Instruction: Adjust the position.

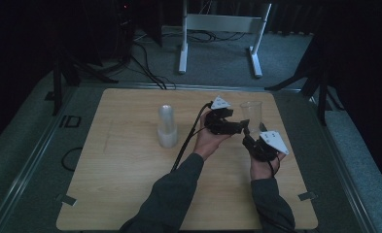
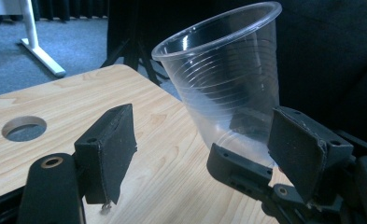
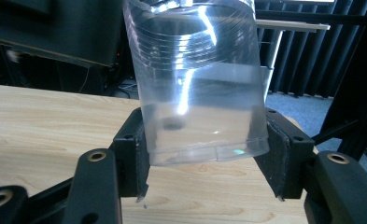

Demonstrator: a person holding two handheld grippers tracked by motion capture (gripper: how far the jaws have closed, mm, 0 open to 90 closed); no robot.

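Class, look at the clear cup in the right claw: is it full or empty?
Empty. The cup is see-through in the right gripper view, and the wood and claw pads show through its walls with no liquid line.

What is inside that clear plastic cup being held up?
Nothing visible: the clear cup looks empty, with only reflections on its wall. The right gripper clamps its base, so the jaws cover its lower sides.

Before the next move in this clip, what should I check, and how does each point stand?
1. Right gripper clamps the cup near its base: ok.
2. Cup upright, mouth up: ok.
3. Left gripper open, its jaws off the cup: ok.
4. Cup lifted off the table: cannot tell.
5. Cup stack standing apart at the left: ok.
6. Cup wall undented under the grip: cannot tell.
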